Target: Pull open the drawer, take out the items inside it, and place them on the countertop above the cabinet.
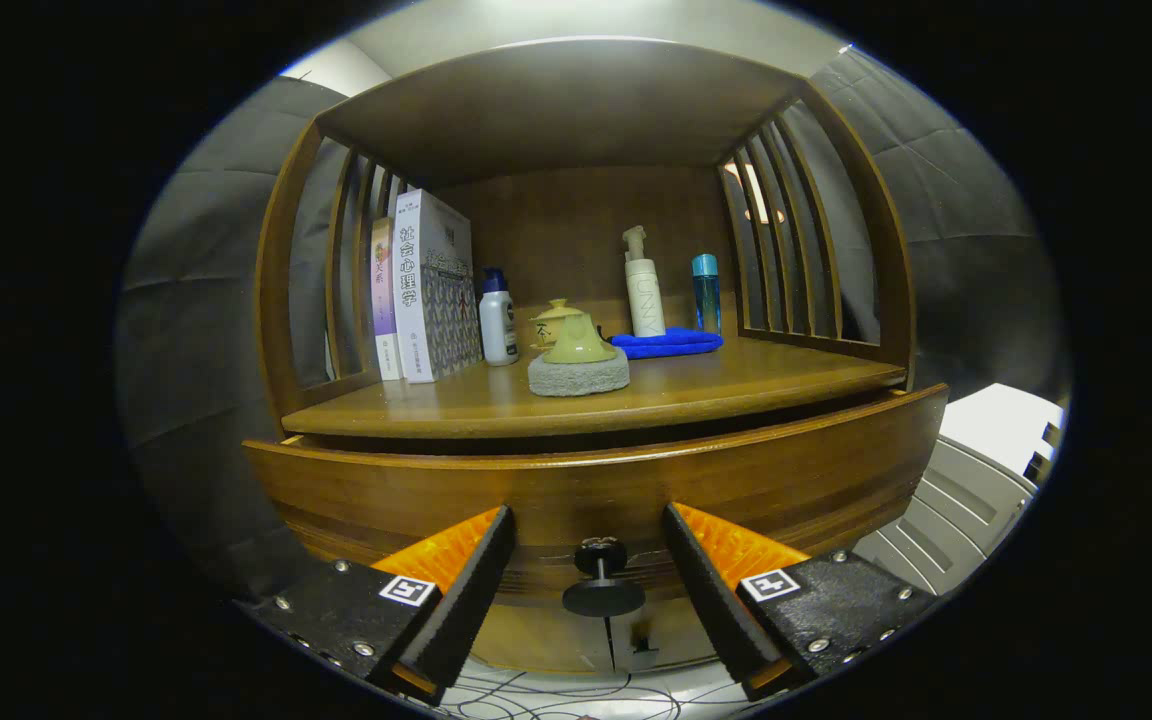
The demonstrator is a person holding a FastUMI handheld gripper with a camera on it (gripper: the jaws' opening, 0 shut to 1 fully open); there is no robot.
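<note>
Fingers [489, 560] spread wide, touching nothing, drawer knob [602, 578] between them, drawer [596, 490] front just ahead and slightly pulled out, its inside hidden, countertop [696, 385] beyond carrying books [426, 285], bottles [645, 285], blue cloth [667, 343].

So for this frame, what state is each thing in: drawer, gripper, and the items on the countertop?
Curved wooden drawer: pulled slightly out.
Black round drawer knob: between the fingers, ungripped.
Gripper: open.
Books: upright.
White pump bottle: upright.
Blue cloth: folded flat.
</note>
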